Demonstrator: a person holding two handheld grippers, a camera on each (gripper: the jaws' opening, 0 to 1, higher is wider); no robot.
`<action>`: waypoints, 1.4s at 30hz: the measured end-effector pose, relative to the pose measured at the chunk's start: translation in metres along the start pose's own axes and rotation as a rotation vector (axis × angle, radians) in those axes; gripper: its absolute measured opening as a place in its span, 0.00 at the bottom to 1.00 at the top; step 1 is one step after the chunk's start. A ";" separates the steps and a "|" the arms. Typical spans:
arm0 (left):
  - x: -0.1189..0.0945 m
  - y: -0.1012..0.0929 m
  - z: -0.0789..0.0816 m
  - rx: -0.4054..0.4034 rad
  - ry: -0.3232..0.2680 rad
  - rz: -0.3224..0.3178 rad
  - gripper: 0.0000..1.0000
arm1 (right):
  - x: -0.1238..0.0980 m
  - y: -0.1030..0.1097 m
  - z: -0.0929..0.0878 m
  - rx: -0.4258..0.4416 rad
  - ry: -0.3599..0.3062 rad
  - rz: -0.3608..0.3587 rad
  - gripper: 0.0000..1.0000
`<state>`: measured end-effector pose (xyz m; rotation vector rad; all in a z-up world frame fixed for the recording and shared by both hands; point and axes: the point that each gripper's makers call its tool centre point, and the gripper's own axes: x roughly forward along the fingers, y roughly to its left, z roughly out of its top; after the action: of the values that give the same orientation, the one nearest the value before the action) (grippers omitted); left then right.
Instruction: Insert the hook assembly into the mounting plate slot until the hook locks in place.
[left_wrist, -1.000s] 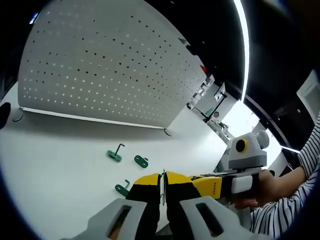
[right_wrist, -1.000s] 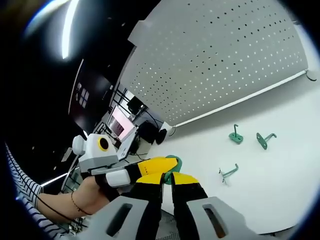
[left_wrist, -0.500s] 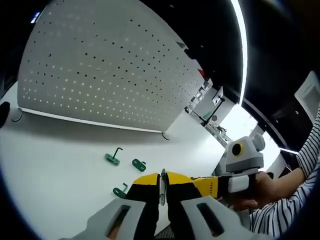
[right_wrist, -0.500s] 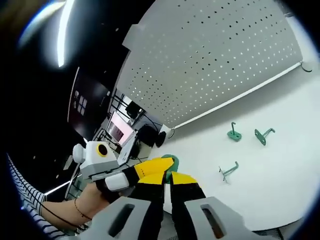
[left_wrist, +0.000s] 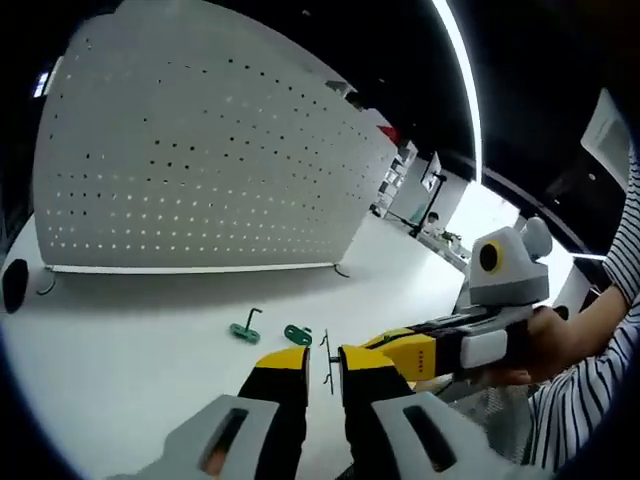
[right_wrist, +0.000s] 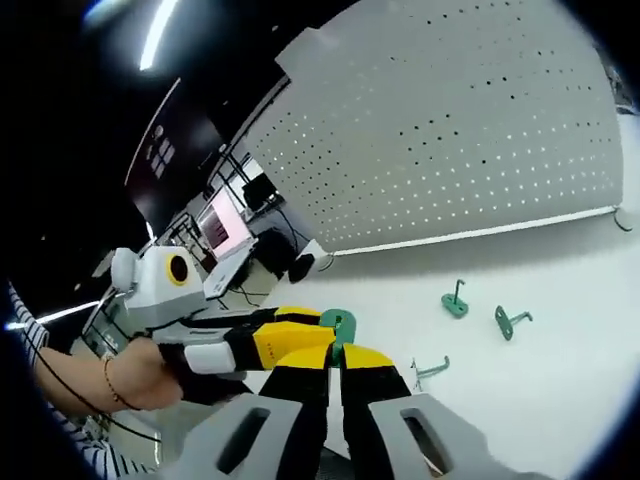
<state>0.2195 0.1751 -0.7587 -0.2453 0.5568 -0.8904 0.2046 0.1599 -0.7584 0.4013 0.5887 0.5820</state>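
Two green mounting plates (left_wrist: 245, 332), hooked.

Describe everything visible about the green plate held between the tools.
The green mounting plate looks like painted metal, rounded at its end with a hole through it. The right tool grips it, shut on its lower part, and the left tool meets it from the side. It is held above the white table, apart from the loose hooks there.

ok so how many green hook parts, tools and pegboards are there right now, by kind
loose green hook parts: 3
held green hook part, in the right tool: 1
tools, right and left tool: 2
white pegboard: 1
total: 7
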 end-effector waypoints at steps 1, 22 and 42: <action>-0.001 0.002 0.001 0.005 -0.003 0.008 0.19 | 0.000 -0.001 0.001 -0.008 -0.002 -0.004 0.00; -0.022 0.011 -0.015 -0.012 -0.020 0.070 0.70 | 0.012 0.021 0.044 -0.292 -0.144 -0.036 0.00; -0.027 0.012 -0.029 -0.015 -0.047 0.125 0.87 | 0.020 0.021 0.100 -0.444 -0.337 -0.191 0.00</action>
<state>0.1980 0.2044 -0.7781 -0.2421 0.5296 -0.7582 0.2718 0.1701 -0.6797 0.0184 0.1613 0.4328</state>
